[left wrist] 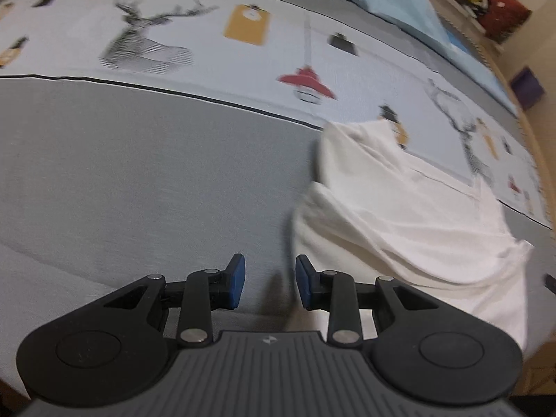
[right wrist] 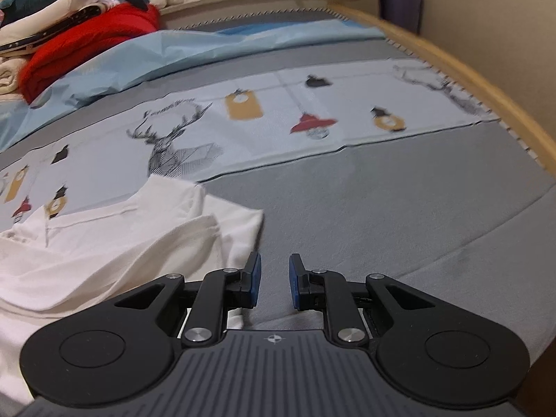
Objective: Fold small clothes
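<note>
a white garment (left wrist: 410, 215) is seen lying rumpled on the grey bed cover (left wrist: 139, 173), between the two grippers. the left gripper (left wrist: 270, 283) and the right gripper (right wrist: 274, 281) are held apart and empty. no neat fold is seen yet; most folding is judged to remain.

- Garment (right wrist: 104, 243): plain white.
- Bedspread (right wrist: 382, 208): grey, with a pale band printed with deer, red lamps and mustard tags.
- Sheet (right wrist: 208, 52): light blue.
- Pads (left wrist: 238, 279): blue.
- Sweater (right wrist: 87, 34): red.
</note>
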Motion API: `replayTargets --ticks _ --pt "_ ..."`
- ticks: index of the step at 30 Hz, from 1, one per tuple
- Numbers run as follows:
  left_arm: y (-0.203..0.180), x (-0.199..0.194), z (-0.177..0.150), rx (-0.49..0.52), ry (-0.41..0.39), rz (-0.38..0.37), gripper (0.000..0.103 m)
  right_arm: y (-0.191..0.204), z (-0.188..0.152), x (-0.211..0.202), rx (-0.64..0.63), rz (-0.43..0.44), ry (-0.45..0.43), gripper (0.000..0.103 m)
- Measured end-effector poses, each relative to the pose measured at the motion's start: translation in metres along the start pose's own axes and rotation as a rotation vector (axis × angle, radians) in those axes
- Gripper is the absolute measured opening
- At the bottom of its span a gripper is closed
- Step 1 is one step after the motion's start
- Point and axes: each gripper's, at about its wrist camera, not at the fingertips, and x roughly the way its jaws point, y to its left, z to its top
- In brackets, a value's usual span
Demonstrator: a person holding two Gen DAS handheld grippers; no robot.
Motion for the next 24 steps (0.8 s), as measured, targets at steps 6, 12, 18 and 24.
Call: replayTargets --ticks 6,12,18,24 --pt "-0.015 0.014 0.009 0.038 0.013 0.007 0.035 0.016 0.003 0.015 -0.017 0.062 0.047 0.019" --pt "-0.020 0.030 0.023 -0.010 0.022 -0.022 0.037 0.033 0.007 0.034 -0.064 0.077 0.071 0.026" --pt "-0.026 0.046 0.031 -0.002 0.043 -0.027 0.040 0.043 0.013 0.058 -0.093 0.085 0.092 0.027" --pt "-0.029 0.055 0.036 0.020 0.045 -0.037 0.023 0.046 0.019 0.082 -0.077 0.109 0.111 0.027"
